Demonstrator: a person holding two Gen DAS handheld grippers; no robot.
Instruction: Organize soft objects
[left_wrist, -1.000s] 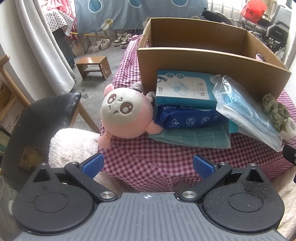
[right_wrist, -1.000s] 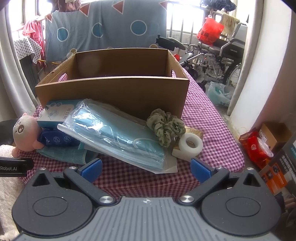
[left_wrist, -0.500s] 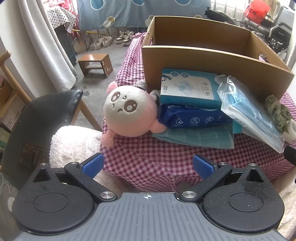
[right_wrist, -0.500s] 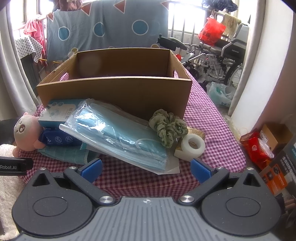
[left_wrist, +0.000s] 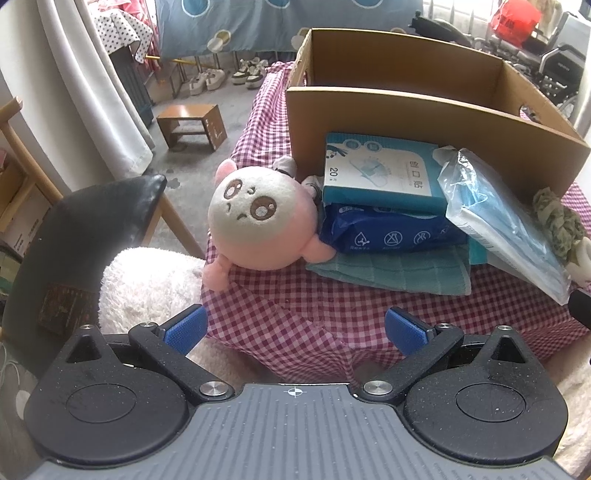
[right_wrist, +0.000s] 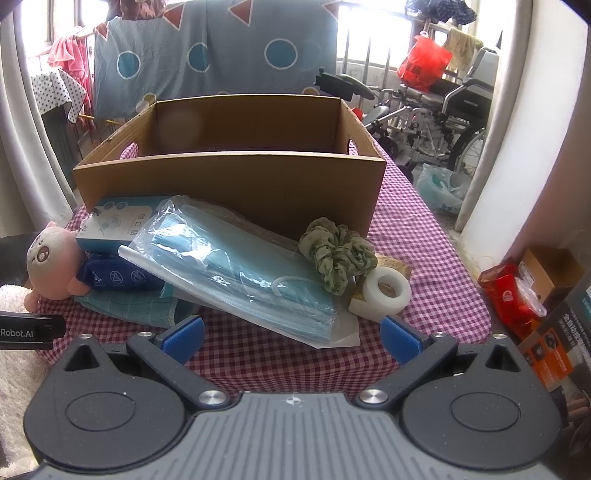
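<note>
Plush toy (left_wrist: 260, 214) beyond (gaping) hand-held gripper (left_wrist: 295, 330)

A wooden stool (left_wrist: 192, 123) stands beside shoes (left_wrist: 207, 78); a wheelchair (right_wrist: 448, 110) sits behind a red bag (right_wrist: 424, 62).

Fuzzy plush toy (left_wrist: 258, 218), matt cardboard box (right_wrist: 229, 184), glossy plastic mask bag (right_wrist: 236, 269), checked cloth tablecloth (right_wrist: 424, 236)

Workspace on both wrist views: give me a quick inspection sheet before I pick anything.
Surface: checked cloth, no spills seen.
Job's things: plush toy, mask bag, scrunchie, green cloth lie before the cardboard box.
Clutter: blue carton, wipes pack, tape roll.
Grippers: left gripper and right gripper open, holding nothing.
Cables: nothing seen.
Surroundings: chair, wheelchair.
</note>
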